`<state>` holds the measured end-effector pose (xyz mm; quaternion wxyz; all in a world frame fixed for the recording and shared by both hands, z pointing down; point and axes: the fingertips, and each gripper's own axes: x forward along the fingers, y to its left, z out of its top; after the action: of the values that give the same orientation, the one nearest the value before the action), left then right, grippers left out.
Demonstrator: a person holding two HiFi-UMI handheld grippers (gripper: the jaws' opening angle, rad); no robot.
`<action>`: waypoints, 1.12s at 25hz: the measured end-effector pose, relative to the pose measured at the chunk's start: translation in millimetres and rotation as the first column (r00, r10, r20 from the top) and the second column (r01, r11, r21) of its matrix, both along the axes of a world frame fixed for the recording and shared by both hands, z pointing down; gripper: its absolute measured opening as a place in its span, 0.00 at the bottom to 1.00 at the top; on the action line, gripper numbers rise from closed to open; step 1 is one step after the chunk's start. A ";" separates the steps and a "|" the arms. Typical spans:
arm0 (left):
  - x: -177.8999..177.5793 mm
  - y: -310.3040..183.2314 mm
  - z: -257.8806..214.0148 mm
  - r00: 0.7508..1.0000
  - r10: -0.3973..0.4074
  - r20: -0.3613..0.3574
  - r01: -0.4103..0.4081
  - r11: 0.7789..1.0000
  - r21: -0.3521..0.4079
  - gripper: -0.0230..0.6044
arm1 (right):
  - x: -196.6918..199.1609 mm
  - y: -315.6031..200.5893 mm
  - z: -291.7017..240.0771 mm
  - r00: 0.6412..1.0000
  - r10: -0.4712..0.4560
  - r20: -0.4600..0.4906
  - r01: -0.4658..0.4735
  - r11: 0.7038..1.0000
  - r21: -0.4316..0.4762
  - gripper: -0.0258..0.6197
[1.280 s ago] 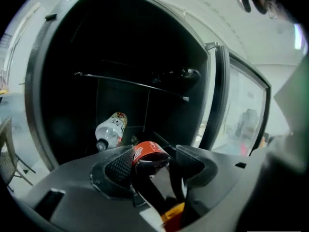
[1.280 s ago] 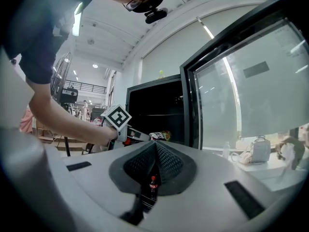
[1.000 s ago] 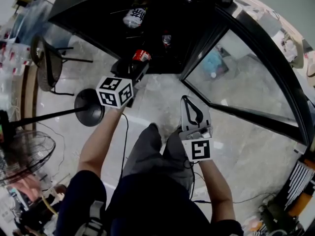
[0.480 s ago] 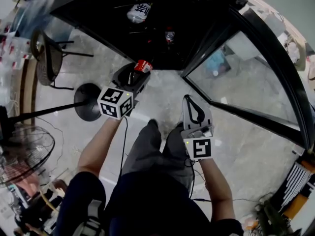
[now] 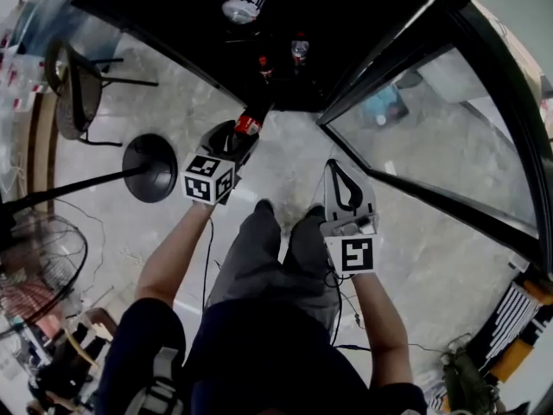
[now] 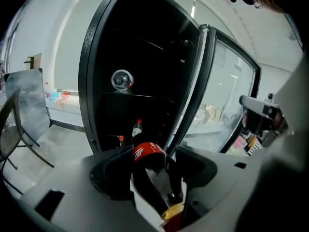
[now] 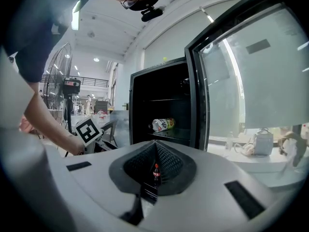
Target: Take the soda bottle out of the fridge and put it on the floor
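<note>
The soda bottle (image 5: pixel 250 124), dark with a red label, sits between the jaws of my left gripper (image 5: pixel 238 137), which is shut on it. It hangs just outside the open black fridge (image 5: pixel 173 37), above the grey floor (image 5: pixel 285 158). In the left gripper view the bottle (image 6: pixel 147 153) fills the gap between the pads and lies along the jaws. My right gripper (image 5: pixel 340 169) is shut and holds nothing; it hovers in front of the person's legs. In the right gripper view its jaws (image 7: pixel 155 151) meet in a point aimed at the fridge.
Two small bottles (image 5: pixel 265 66) (image 5: pixel 299 48) stand on the fridge's bottom shelf, and a pale bottle (image 5: pixel 244 5) lies on a higher one. The glass door (image 5: pixel 432 137) stands open at the right. A fan's round base (image 5: pixel 150 168) and a chair (image 5: pixel 73 93) are at the left.
My left gripper has drawn the soda bottle back out of the fridge mouth, toward the person. The right gripper has hardly moved.
</note>
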<state>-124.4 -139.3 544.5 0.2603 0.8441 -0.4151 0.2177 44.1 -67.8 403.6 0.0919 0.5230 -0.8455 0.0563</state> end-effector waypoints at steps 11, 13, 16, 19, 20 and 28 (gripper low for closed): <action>-15.2 2.2 80.7 0.999 0.006 0.054 -0.003 0.998 -0.061 0.49 | -11.7 -4.7 38.7 0.999 -0.038 -0.030 0.037 0.999 -0.022 0.07; -15.7 2.8 96.4 0.998 0.006 0.058 -0.002 0.998 -0.065 0.49 | -11.4 -4.5 46.5 0.999 -0.043 -0.031 0.042 0.999 -0.014 0.07; -17.0 2.1 120.8 0.998 0.006 0.058 -0.002 0.997 -0.072 0.49 | -10.2 -5.4 61.9 0.998 -0.050 -0.028 0.050 0.999 0.002 0.07; -18.5 2.5 148.2 0.998 0.012 0.063 -0.007 0.997 -0.077 0.49 | -7.6 -5.7 82.9 0.997 -0.067 -0.041 0.067 0.998 0.015 0.07; -18.7 2.6 158.4 0.998 0.014 0.065 -0.009 0.997 -0.079 0.49 | -6.8 -6.6 90.0 0.996 -0.072 -0.047 0.073 0.997 0.025 0.07; -26.6 11.9 242.8 0.995 0.040 0.088 -0.029 0.992 -0.121 0.49 | -8.0 -12.3 147.3 0.993 -0.088 -0.080 0.092 0.995 0.043 0.07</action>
<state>-151.1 -127.4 787.3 0.2876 0.8234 -0.3981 0.2843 36.1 -80.1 550.9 0.1150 0.4881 -0.8651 0.0122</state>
